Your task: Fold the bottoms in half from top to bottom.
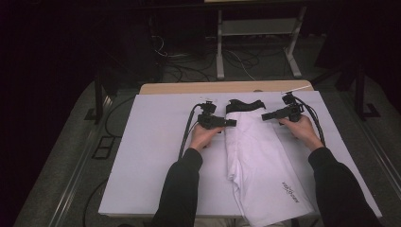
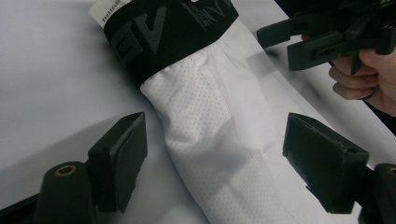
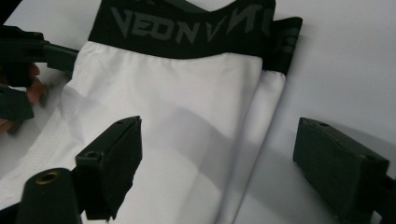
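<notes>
1. High view: the shorts lie folded lengthwise mid-table, waistband toward the far edge; your left gripper and right gripper flank it.
2. Left gripper view: jaws apart, straddling the shorts' edge, gripping nothing.
3. Right gripper view: jaws apart over the other edge. Next, I'd judge, clamp both edges below the waistband.

We counted one white garment with one black waistband, lying folded lengthwise on the one white worktop. We counted two hand-held grippers: the left hand-held gripper at the garment's left edge and the right hand-held gripper at its right edge, each with two black jaws. Two hands held them, and two dark sleeves came in from the near side. One cable trailed from each. Beyond the far edge we counted one pale metal frame.
</notes>
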`<action>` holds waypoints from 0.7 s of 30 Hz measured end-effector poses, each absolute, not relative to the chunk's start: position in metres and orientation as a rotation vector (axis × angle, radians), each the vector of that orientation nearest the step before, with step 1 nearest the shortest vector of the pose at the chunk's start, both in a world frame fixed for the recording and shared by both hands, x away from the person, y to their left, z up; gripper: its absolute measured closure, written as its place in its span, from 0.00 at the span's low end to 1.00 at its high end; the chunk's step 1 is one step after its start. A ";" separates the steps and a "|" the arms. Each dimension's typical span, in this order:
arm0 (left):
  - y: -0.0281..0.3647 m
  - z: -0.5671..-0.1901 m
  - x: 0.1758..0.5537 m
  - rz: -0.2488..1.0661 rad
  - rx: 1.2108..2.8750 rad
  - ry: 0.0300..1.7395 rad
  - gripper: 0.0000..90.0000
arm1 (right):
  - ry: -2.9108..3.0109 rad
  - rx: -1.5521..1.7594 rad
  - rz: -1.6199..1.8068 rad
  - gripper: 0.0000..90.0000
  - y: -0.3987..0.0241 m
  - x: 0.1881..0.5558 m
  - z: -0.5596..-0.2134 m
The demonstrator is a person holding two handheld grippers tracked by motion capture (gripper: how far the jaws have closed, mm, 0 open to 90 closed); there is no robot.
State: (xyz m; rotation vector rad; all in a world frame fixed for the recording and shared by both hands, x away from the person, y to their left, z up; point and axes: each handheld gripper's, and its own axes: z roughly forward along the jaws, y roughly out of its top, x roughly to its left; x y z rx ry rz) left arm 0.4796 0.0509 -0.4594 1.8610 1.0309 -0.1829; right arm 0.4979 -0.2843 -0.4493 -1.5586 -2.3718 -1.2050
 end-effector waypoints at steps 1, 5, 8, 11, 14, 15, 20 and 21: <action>0.051 -0.460 0.480 -0.184 1.858 1.034 0.25 | -2.367 -1.559 -1.206 0.19 -0.285 0.498 -0.451; 0.051 -0.461 0.481 -0.188 1.866 1.039 0.27 | -2.338 -1.557 -1.228 0.25 -0.285 0.499 -0.451; 0.050 -0.461 0.482 -0.191 1.863 1.045 0.29 | -2.332 -1.554 -1.229 0.29 -0.283 0.499 -0.452; 0.048 -0.461 0.482 -0.199 1.866 1.038 0.32 | -2.315 -1.556 -1.226 0.35 -0.282 0.500 -0.452; 0.046 -0.461 0.483 -0.201 1.873 1.041 0.37 | -2.286 -1.574 -1.215 0.44 -0.280 0.500 -0.452; 0.045 -0.461 0.483 -0.200 1.873 1.042 0.38 | -2.277 -1.582 -1.205 0.49 -0.280 0.500 -0.453; 0.045 -0.464 0.483 -0.211 1.874 1.060 0.51 | -2.305 -1.640 -1.151 0.66 -0.275 0.498 -0.451; 0.044 -0.465 0.483 -0.213 1.874 1.062 0.54 | -2.311 -1.650 -1.141 0.70 -0.274 0.498 -0.450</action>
